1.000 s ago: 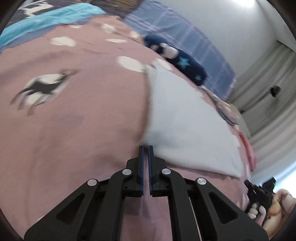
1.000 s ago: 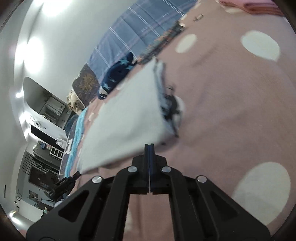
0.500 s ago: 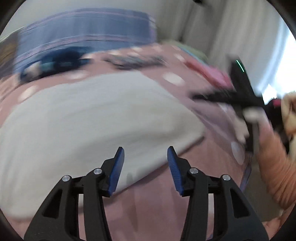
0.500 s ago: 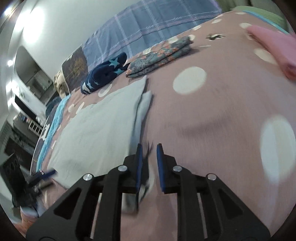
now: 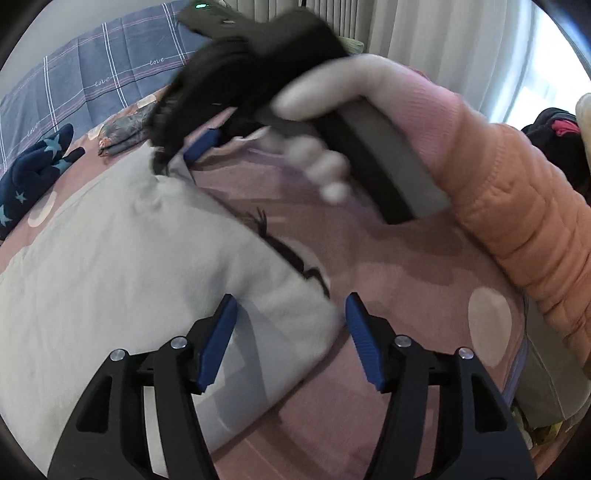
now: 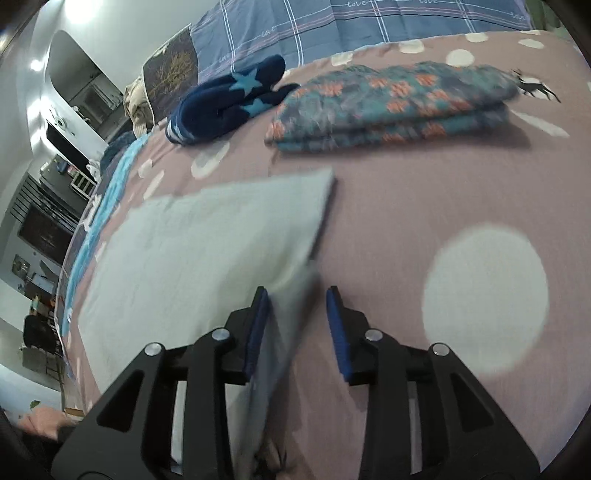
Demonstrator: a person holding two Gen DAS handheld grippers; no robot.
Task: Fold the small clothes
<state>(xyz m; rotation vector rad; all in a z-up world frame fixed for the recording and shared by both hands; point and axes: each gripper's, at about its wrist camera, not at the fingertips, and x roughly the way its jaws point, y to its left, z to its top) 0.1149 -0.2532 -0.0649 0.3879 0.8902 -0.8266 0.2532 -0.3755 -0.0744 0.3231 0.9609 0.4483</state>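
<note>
A pale grey garment (image 5: pixel 129 266) lies folded flat on the pink spotted bedspread (image 5: pixel 406 258); it also shows in the right wrist view (image 6: pixel 192 251). My left gripper (image 5: pixel 291 336) is open, its jaws straddling the garment's near right corner. My right gripper (image 6: pixel 297 325) is open, with the garment's right edge between its jaws. In the left wrist view the right gripper (image 5: pixel 201 146) hovers blurred at the garment's far right corner, held by a hand in a white glove (image 5: pixel 332 110).
A folded floral garment (image 6: pixel 399 103) and a navy star-patterned garment (image 6: pixel 229 103) lie farther back on the bed. A blue plaid pillow (image 6: pixel 369 22) lies behind them. An orange sleeve (image 5: pixel 517 206) crosses the right side. Curtains (image 5: pixel 424 33) hang beyond.
Both grippers went from shut to open. The left gripper swung round to the garment's near right corner. The right gripper moved forward along the garment's right edge.
</note>
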